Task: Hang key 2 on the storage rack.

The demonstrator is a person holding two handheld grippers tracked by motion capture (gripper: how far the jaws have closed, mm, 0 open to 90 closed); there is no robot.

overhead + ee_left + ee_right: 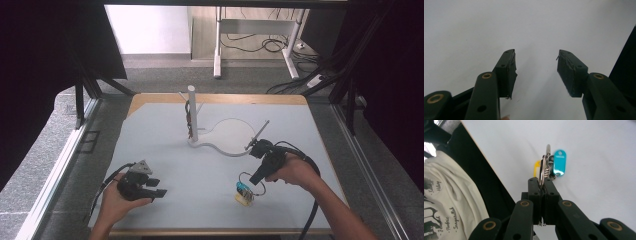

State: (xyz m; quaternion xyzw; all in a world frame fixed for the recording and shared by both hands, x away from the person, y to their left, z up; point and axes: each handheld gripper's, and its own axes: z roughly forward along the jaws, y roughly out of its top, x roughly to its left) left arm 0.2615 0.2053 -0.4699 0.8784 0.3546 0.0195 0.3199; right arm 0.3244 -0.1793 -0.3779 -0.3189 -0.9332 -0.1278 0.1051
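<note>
A bunch of keys [244, 192] with a teal tag [559, 162] and a yellow tag [537, 167] hangs on a metal ring [544, 167]. My right gripper [542, 181] is shut on that ring, and the tags dangle close over the table near its front right. In the high view the right gripper [254, 179] points down and left at the bunch. My left gripper [159, 186] rests at the front left, jaws apart. In its own view the left gripper [536, 60] has only bare white table between its pads.
A white post [192, 112] with hooks stands at mid-table, a dark bunch [188, 120] hanging on it, and a curved white wire [225, 147] at its foot. The table's front edge [215, 232] lies near the person's white printed shirt [441, 195].
</note>
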